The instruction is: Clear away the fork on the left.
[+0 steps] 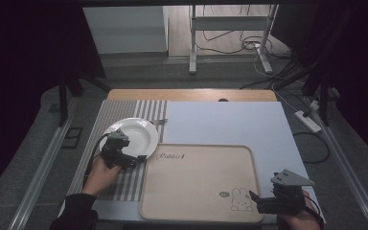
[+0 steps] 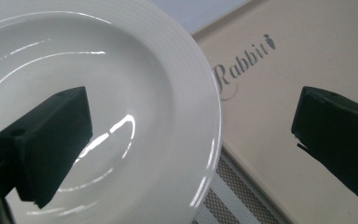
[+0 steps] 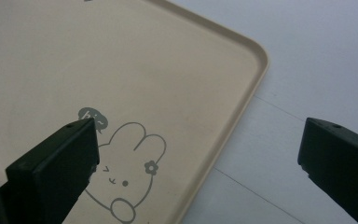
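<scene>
1. The left gripper [image 1: 141, 158] has its jaws spread wide, one over the white plate's [image 1: 136, 132] bowl and the other out over the tray [image 1: 199, 179], so the plate's near-right rim lies between them with nothing pinched yet.
2. The plate [image 2: 121, 93] sits on the striped mat [image 1: 124, 184] at the left of the table, its right edge just beside the tray's far-left corner, by the "Rabbit" lettering [image 2: 242, 65].
3. The step in hand looks like taking the plate by its rim. To do it well, I would lower the inner jaw onto the sloping rim rather than the glossy bowl, slip the outer jaw under the lip, and close squarely; a shallow bite on glazed china could slip.
4. Keep the outer jaw clear of the tray's raised edge [image 2: 228, 144], which sits close to the plate.
5. The right gripper [image 1: 256, 196] waits with jaws spread at the tray's near-right corner [image 3: 256, 60], straddling the edge by the rabbit drawing [image 3: 126, 182], holding nothing.
6. A fork [image 1: 159, 121] lies on the mat just beyond the plate.
</scene>
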A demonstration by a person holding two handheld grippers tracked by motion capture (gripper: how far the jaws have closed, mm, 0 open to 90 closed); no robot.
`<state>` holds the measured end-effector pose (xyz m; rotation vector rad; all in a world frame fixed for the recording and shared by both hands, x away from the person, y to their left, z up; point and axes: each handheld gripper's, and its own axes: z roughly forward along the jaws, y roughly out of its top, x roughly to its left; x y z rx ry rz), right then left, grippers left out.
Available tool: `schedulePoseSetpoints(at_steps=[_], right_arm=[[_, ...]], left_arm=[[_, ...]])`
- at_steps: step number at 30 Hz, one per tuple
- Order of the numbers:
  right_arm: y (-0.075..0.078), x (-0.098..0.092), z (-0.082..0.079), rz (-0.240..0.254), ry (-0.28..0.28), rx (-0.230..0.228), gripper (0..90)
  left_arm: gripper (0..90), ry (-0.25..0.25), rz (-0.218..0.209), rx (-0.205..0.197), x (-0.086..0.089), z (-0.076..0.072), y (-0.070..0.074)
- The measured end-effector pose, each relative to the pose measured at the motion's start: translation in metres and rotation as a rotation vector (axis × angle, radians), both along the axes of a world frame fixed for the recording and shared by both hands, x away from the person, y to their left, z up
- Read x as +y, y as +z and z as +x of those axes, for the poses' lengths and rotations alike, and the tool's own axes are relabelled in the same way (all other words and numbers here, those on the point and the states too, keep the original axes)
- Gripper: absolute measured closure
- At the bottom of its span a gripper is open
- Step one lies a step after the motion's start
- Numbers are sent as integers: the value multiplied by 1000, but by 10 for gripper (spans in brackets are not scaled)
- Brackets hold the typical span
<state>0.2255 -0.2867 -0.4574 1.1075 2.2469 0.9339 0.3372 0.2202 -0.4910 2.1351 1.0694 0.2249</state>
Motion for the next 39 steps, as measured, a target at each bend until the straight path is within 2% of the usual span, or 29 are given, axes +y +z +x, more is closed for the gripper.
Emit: schedulePoseSetpoints(at_steps=[4,8,21,24,27,30,39], right_arm=[[0,0,0,-1,1,2,0],[0,0,0,-1,3,3,0],[0,0,1,-2,7,7,0],[0,0,1,-3,8,9,0],[0,0,1,-3,8,10,0],[0,0,1,-3,10,11,0],[0,0,1,-3,11,11,0]], left_arm=[[0,-9,19,16,-4,11,0],[0,-9,36,13,-8,21,0],[0,-26,49,20,-19,50,-2],[0,-28,69,14,-25,58,-4],[0,-31,69,14,-27,63,-4],[0,-35,54,21,-31,73,-5],[0,-69,60,29,-43,96,-8]])
